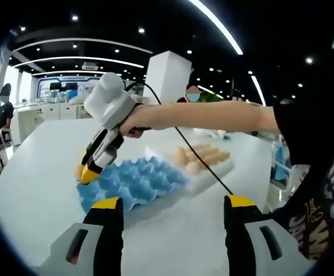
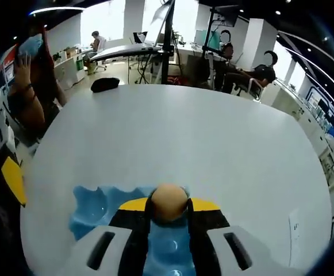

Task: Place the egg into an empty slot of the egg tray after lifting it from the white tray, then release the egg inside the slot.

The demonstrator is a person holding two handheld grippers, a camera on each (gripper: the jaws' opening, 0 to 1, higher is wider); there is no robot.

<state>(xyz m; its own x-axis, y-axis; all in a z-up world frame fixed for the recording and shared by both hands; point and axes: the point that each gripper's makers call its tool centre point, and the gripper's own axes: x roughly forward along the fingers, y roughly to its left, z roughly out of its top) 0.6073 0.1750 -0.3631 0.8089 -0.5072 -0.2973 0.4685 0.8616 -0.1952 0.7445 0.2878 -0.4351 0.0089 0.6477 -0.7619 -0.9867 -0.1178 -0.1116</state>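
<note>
In the right gripper view my right gripper is shut on a brown egg, held just above the far end of the blue egg tray. The left gripper view shows the same gripper from the side, tilted down over the blue egg tray's left corner, a person's hand on its handle. Behind the blue tray lies the white tray with several brown eggs. My left gripper is open near the table's front, nothing between its yellow-tipped fingers.
The trays sit on a wide white table. A black object lies at its far edge. People sit at desks beyond it. A person's arm stretches across the left gripper view.
</note>
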